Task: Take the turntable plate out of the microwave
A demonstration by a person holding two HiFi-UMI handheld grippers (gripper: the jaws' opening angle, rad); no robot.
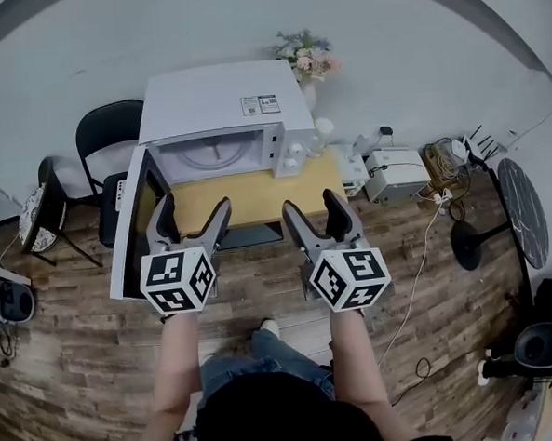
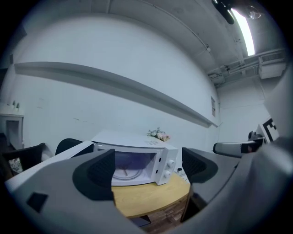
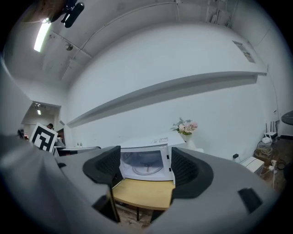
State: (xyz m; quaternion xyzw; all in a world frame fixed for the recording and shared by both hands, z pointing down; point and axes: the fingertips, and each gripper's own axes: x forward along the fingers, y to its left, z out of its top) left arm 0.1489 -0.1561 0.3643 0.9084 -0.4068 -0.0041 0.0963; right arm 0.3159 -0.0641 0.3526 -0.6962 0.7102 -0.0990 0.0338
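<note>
No legible text. Two small stickers point(image 1: 260, 105) on top of the white box-shaped microwave point(image 1: 217, 93) are too small to read; the black-and-white marker cubes point(image 1: 177, 280) point(image 1: 348, 278) bear patterns only.

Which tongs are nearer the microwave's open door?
Left. The left tongs are right beside the swung-open door, while the right tongs are farther across, in front of the microwave's control-panel side.

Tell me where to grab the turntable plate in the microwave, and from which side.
Probably its near rim, coming in level through the open front of the microwave. The turntable plate lies flat on the cavity floor, walled in elsewhere; the door stands swung aside.
</note>
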